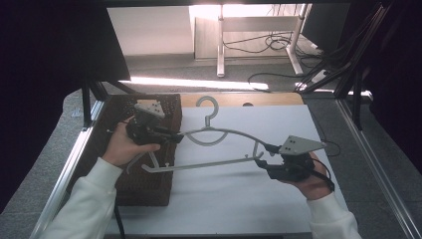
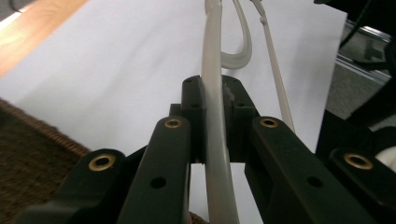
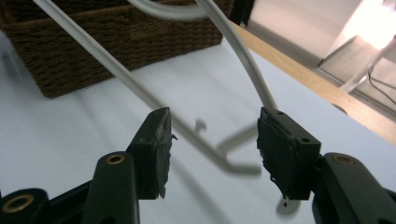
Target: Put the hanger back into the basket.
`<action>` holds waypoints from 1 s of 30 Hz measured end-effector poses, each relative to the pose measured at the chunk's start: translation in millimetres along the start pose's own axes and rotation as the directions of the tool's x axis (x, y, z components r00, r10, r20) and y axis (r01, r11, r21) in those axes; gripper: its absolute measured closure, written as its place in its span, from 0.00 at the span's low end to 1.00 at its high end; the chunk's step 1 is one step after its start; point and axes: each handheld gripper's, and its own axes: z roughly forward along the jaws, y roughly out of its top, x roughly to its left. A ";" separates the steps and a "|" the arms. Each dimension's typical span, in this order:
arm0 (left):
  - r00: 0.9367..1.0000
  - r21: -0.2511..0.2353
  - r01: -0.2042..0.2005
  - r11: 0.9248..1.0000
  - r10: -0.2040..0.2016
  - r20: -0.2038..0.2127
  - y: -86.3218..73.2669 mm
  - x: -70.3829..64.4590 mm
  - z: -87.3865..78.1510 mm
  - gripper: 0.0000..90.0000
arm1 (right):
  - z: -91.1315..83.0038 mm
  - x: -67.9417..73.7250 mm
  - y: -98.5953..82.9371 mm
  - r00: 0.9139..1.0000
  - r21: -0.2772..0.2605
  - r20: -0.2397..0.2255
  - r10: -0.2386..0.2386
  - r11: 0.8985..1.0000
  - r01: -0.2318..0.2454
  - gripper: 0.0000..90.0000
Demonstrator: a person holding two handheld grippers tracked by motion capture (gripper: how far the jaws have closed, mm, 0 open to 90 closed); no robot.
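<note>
A grey plastic hanger (image 1: 234, 132) hangs in the air over the white table top, hook pointing to the far side. My left gripper (image 1: 176, 135) is shut on its left shoulder; in the left gripper view the pale hanger arm (image 2: 217, 140) runs straight between the closed jaws of the left gripper (image 2: 214, 93). My right gripper (image 1: 266, 157) stands open around the hanger's right end. In the right gripper view the hanger's lower bar (image 3: 140, 91) passes between the wide-apart jaws of the right gripper (image 3: 212, 140), and the upper arm ends by the right-hand jaw.
A brown wicker basket (image 1: 149, 189) sits on the table's left side, under my left hand. The white table top (image 1: 249, 209) has a wooden strip (image 1: 268, 98) at its far edge. Metal rails (image 1: 64, 174) run along both sides.
</note>
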 end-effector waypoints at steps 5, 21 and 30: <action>0.999 -0.032 0.011 0.999 -0.012 -0.043 -4.3 -0.9 -6.1 0.91 | 0.9 -9.0 -12.3 0.997 0.005 0.004 0.083 0.997 -0.083 0.47; 0.992 -0.101 0.051 0.994 -0.063 -0.112 -31.8 3.1 -36.1 0.91 | 19.5 -16.8 -44.4 0.981 0.104 0.016 0.194 0.975 -0.195 0.35; 0.984 -0.135 0.069 0.988 -0.089 -0.153 -49.2 7.6 -52.4 0.91 | 29.0 -12.7 -47.5 0.983 0.155 -0.012 0.184 0.971 -0.180 0.31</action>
